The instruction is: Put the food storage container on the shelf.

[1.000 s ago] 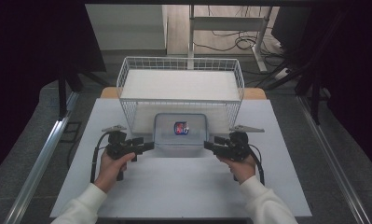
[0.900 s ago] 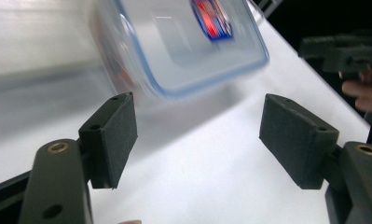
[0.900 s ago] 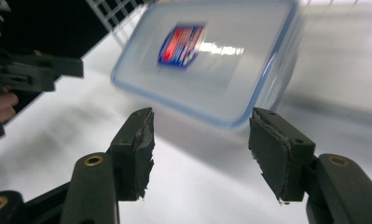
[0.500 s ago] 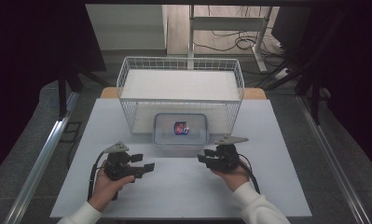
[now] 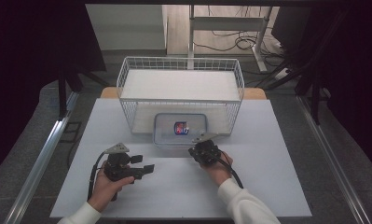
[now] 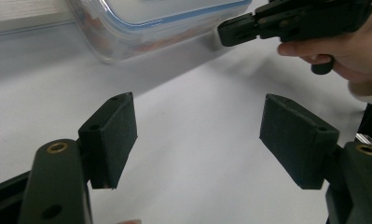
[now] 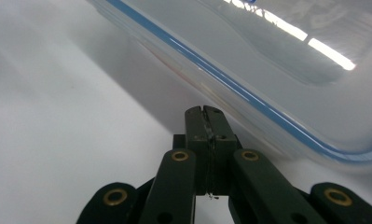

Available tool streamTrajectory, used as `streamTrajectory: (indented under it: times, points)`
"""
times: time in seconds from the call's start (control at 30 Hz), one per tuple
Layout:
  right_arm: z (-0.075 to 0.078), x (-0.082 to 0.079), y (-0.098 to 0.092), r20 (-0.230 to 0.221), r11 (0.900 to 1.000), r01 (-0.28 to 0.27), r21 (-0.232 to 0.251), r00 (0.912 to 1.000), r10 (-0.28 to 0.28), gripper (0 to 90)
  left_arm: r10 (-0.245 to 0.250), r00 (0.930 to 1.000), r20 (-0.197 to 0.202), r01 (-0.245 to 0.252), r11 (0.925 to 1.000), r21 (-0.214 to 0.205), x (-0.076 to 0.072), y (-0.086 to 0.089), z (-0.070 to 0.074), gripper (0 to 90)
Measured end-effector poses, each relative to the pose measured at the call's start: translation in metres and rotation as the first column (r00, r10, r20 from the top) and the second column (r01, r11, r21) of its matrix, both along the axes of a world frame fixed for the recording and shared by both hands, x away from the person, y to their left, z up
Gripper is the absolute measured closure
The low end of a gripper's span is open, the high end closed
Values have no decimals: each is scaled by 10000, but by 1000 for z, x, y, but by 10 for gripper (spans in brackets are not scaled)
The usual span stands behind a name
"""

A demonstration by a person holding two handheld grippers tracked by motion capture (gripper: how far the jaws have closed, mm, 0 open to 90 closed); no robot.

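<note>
right gripper (image 7: pixel 205 112): jaws just snapped together, nothing in them, tips right by the lidded container (image 5: pixel 180 128)
left gripper (image 6: pixel 197 135): wide apart, nothing in it

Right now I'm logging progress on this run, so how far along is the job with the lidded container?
Done: the lidded container sits half inside the wire basket, its lid on, both grippers off it. In hand: the right gripper, jaws just closed on nothing, sits at the container's near edge; the left gripper waits open over the table. Left, probably: nudging the container fully into the basket.
</note>
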State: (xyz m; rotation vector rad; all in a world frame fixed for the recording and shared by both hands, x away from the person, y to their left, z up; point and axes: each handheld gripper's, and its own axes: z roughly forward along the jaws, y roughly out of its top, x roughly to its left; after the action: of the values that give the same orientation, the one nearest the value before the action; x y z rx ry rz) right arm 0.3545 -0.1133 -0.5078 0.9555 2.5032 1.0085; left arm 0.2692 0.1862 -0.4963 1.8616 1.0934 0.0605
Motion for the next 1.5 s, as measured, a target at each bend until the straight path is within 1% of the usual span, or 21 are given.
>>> streamTrajectory:
  times: [0.07, 0.17, 0.2, 0.27, 0.3, 0.43, 0.5, 0.6, 0.67, 0.8, 0.9, 1.0, 1.07, 1.13, 1.23, 1.27, 1.3, 1.43, 1.5]
  points:
    - [-2, 3, 5, -57, 10000, 12, -17, 10000, -12, 888, 19, 10000, -14, -19, 10000, 40, 0, 0, 0, 276]
    - [-5, 5, 13, -74, 9999, -137, -66, 9999, 136, 888, 21, 10000, -27, -21, 10000, 56, 0, 0, 0, 275]
    - [-5, 4, 15, -32, 9998, -141, -123, 9999, 140, 889, 25, 10000, -26, -25, 10000, 66, 0, 0, 0, 275]
    - [-3, 3, 19, 232, 9991, -178, -382, 9996, 187, 889, 25, 10000, -28, -25, 10000, 58, 0, 0, 0, 275]
    - [-3, 2, 19, 272, 9991, -170, -385, 9995, 181, 888, 24, 10000, -22, -24, 10000, 65, 0, 1, 0, 275]
    - [1, 4, 17, 267, 9998, -123, -127, 9996, 127, 889, 63, 10000, 5, -63, 9999, 136, 1, 2, -1, 275]
    - [3, 4, 16, 385, 9998, -115, -131, 9992, 119, 889, 85, 10000, -13, -85, 9999, 124, 1, 3, -1, 275]
    - [5, 4, 16, 489, 10000, -83, -11, 9988, 83, 889, 82, 10000, -16, -82, 9999, 129, 1, 2, -1, 275]
    - [7, 6, 15, 616, 10000, 31, 62, 9981, -35, 889, 72, 10000, -11, -71, 9999, 127, 1, 2, -1, 275]
    - [13, 14, 10, 699, 9986, 450, 289, 9964, -469, 889, 104, 9999, -21, -103, 9999, 120, 1, 3, -1, 275]
    - [14, 22, 11, 764, 9977, 573, 367, 9953, -599, 889, 117, 9999, -28, -117, 9999, 117, 2, 3, -2, 275]
    - [12, 29, 16, 575, 9969, 498, 613, 9969, -533, 889, 128, 9999, -45, -128, 9998, 129, 3, 4, -2, 275]
    - [11, 33, 23, 380, 9959, 416, 797, 9983, -448, 889, 137, 9999, -55, -136, 9998, 149, 3, 5, -2, 275]
    - [11, 36, 29, 427, 9956, 424, 834, 9980, -461, 889, 160, 9999, -52, -159, 9998, 147, 4, 6, -3, 275]
    - [12, 43, 36, 359, 9947, 563, 860, 9976, -595, 890, 187, 9998, -80, -186, 9997, 125, 4, 7, -3, 275]
    - [11, 49, 38, 280, 9932, 694, 931, 9970, -723, 889, 192, 9998, -83, -190, 9997, 129, 4, 7, -3, 275]
    - [11, 49, 38, 280, 9932, 694, 931, 9970, -723, 889, 190, 9998, -95, -189, 9997, 134, 5, 7, -4, 275]
    - [10, 60, 42, 233, 9888, 998, 1110, 9944, -1029, 889, 184, 9998, -90, -182, 9998, 118, 5, 7, -4, 275]
    - [10, 64, 43, 90, 9863, 1071, 1251, 9940, -1091, 889, 186, 9998, -95, -184, 9997, 127, 5, 8, -4, 275]
